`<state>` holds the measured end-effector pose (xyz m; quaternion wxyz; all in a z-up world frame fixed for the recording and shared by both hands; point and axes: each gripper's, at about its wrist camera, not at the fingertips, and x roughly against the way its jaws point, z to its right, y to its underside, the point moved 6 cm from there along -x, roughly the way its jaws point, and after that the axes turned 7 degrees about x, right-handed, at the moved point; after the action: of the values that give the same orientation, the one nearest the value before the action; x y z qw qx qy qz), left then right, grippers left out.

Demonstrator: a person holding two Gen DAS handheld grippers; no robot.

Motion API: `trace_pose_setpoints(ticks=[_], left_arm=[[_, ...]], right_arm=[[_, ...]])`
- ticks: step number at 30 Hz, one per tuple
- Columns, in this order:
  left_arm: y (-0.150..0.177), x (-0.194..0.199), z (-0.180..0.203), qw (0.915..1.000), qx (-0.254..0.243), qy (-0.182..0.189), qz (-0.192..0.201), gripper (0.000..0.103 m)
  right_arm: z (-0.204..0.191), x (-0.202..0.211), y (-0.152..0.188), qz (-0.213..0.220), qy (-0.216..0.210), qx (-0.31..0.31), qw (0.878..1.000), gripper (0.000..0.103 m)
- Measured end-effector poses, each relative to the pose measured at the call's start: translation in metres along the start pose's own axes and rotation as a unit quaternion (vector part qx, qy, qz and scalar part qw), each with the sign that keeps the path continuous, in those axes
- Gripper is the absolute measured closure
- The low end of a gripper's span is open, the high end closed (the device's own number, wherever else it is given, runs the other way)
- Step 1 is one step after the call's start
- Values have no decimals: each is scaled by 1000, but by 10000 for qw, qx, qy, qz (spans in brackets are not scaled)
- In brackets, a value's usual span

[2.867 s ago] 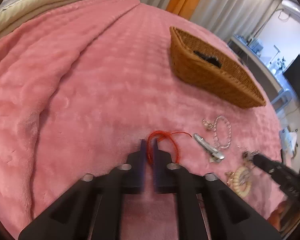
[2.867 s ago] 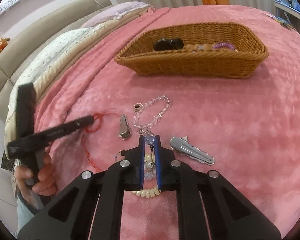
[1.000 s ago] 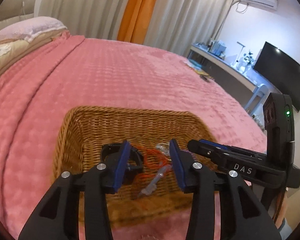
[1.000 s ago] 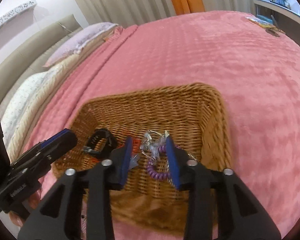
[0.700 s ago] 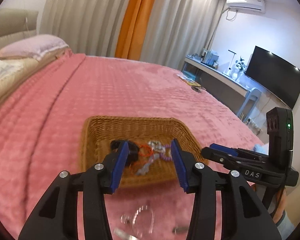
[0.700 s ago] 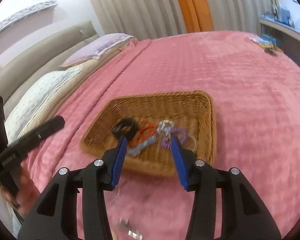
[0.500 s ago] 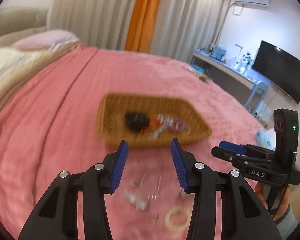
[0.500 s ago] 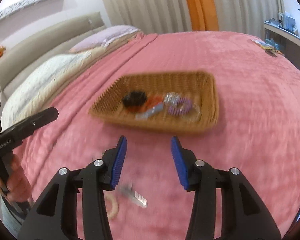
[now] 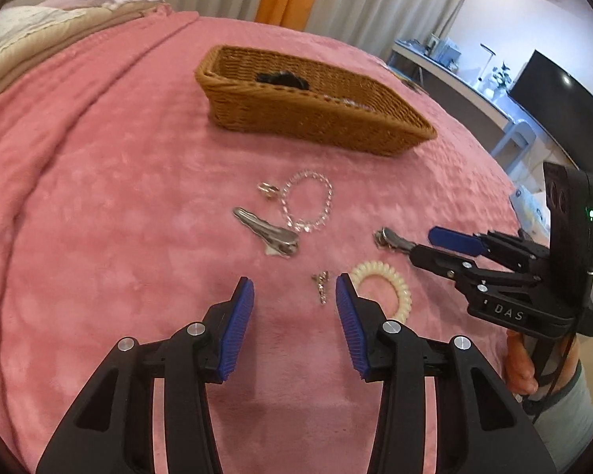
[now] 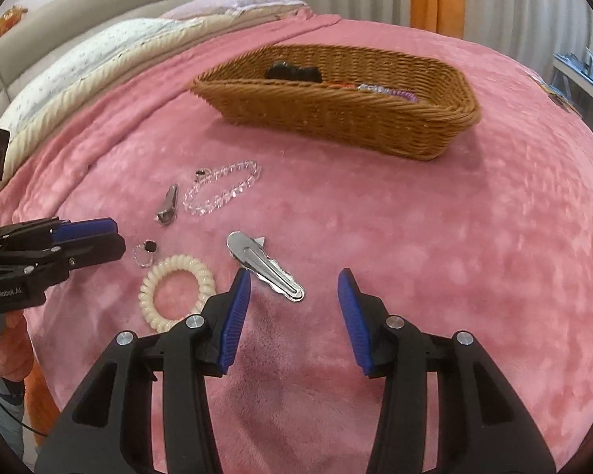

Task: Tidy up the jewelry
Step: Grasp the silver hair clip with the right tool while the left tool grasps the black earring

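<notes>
Pink blanket [image 9: 99, 205], both claws spread and empty: next pick, right gripper [image 10: 294, 288] onto silver clip [image 10: 263, 270] just ahead, left gripper [image 9: 294, 296] onto small charm [image 9: 321, 282] between fingers.

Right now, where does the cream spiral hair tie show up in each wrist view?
Left wrist: the hair tie lies lower right of centre on the blanket, just right of the left gripper's right fingertip, which partly hides it.
Right wrist: the hair tie lies lower left, just left of the right gripper's left fingertip.
Shared landmark: the wicker basket, beyond it in both.
</notes>
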<state>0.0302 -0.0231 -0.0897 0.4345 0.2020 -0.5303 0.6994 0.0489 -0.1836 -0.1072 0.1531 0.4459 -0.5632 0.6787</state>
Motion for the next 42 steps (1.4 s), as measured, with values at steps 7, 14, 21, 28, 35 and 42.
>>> trace_pose_setpoints(ticks=[7, 14, 21, 28, 35, 42], left_arm=[[5, -16, 7, 9996, -116, -249, -110, 69], [5, -17, 5, 9998, -95, -184, -72, 70], [8, -13, 4, 9999, -80, -140, -8, 71], [10, -11, 3, 9998, -98, -143, 39, 71], [13, -1, -6, 9998, -97, -120, 84, 75], [15, 8, -12, 9999, -14, 147, 86, 72]], right_arm=[[-8, -15, -10, -177, 88, 365, 9991, 60], [-21, -22, -16, -173, 222, 593, 9978, 73], [-19, -17, -12, -28, 368, 377, 9986, 89], [16, -7, 0, 97, 333, -496, 9982, 89], [20, -6, 2, 195, 227, -620, 9976, 89], [21, -6, 4, 228, 153, -670, 9974, 89]])
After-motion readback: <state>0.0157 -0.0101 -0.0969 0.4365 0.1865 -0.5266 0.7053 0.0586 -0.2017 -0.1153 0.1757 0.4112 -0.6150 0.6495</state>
